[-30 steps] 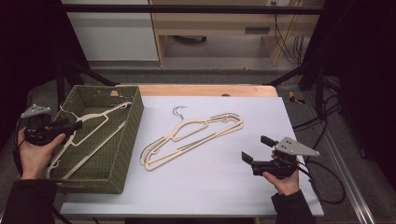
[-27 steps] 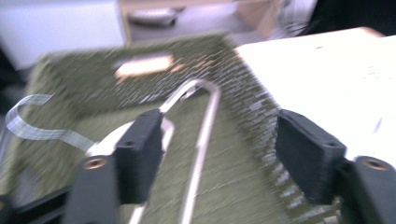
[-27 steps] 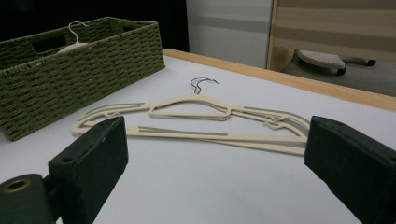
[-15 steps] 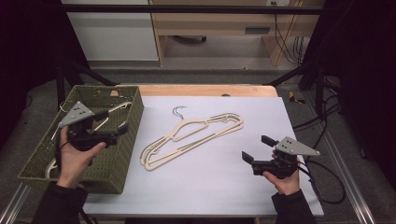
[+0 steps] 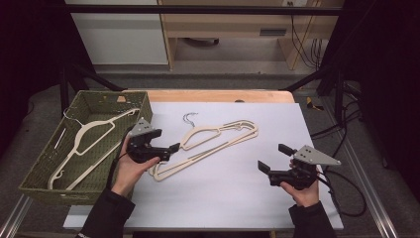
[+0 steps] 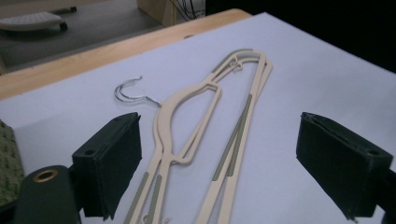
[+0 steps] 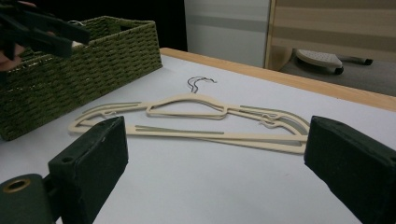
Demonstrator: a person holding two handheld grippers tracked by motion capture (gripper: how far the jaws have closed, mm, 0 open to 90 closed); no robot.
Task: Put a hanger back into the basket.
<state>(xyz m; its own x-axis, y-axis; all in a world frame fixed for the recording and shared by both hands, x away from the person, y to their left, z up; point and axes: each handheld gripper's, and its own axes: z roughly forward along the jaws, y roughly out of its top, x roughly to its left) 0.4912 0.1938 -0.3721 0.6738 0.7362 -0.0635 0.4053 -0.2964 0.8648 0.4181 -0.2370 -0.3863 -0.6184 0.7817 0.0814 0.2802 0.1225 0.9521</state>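
left tongs over the hangers on the sheet

a green woven basket [image 5: 54,163] sits at the table's left edge with one cream hanger [image 5: 86,144] lying in it. stacked cream hangers [image 5: 218,141] lie slantwise on the white sheet [image 5: 237,198], wire hook [image 5: 189,118] toward the far edge; nothing lies between them and either tool. the left gripper [image 5: 174,147] is at their lower left end, jaws spread wide after just opening, the hangers lying between and under them, unpinched. the right gripper [image 5: 270,161] is well apart to the right, jaws spread, holding nothing.
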